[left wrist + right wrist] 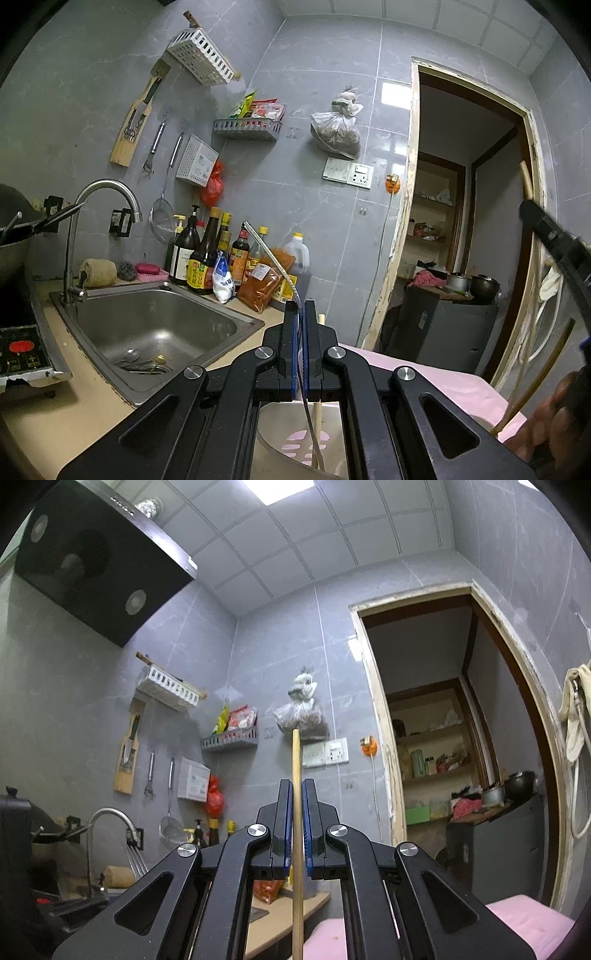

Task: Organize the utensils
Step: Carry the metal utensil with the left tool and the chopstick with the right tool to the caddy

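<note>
Both grippers clamped on utensils above the white holder.

The left gripper (300, 314) grips a thin metal utensil (271, 254); its lower end, hidden behind the jaws, descends into the white holder (273, 435) beside a wooden chopstick (317, 432). The right gripper (295, 794) clamps another wooden chopstick (296, 760), bottom end cut off. Only the left view shows the sink (155, 325); its contents are unclear.

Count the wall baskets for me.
3: white basket highest up; grey basket holding packets, near the corner; small white basket lower, beside the red bag. More may be hidden.
</note>
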Available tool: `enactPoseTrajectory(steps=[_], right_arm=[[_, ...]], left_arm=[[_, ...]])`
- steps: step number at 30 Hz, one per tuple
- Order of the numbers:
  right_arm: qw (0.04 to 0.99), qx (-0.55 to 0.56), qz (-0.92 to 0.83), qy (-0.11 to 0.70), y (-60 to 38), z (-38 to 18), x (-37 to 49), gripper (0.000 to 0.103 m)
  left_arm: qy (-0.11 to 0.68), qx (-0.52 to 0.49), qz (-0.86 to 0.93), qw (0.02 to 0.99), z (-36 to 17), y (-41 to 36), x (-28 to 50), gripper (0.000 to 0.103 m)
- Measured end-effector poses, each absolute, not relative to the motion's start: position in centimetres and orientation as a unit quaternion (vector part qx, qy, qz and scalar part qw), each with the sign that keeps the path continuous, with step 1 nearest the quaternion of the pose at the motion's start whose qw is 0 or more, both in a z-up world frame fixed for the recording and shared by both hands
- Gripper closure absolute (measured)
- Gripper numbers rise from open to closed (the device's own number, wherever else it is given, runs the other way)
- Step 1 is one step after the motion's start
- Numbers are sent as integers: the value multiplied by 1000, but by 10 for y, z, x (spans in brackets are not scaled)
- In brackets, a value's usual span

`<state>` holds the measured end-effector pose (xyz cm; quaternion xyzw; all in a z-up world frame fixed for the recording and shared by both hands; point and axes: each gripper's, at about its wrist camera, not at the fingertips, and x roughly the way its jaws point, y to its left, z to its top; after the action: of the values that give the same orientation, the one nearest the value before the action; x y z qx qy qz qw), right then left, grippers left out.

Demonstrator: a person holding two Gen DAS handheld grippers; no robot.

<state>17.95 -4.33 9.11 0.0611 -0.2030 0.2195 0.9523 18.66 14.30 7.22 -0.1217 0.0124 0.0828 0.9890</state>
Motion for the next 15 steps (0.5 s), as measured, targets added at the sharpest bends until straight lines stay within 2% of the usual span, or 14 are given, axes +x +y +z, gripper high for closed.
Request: enactPoseTrajectory(steps=[7,15], right_arm=[[941,38,248,-228,-31,102,163,100],[950,-16,240,-200,-8,85,174,100]], left_arm=[[23,-146,69,987,67,146,188,103],[32,-147,60,987,62,143,189,103]])
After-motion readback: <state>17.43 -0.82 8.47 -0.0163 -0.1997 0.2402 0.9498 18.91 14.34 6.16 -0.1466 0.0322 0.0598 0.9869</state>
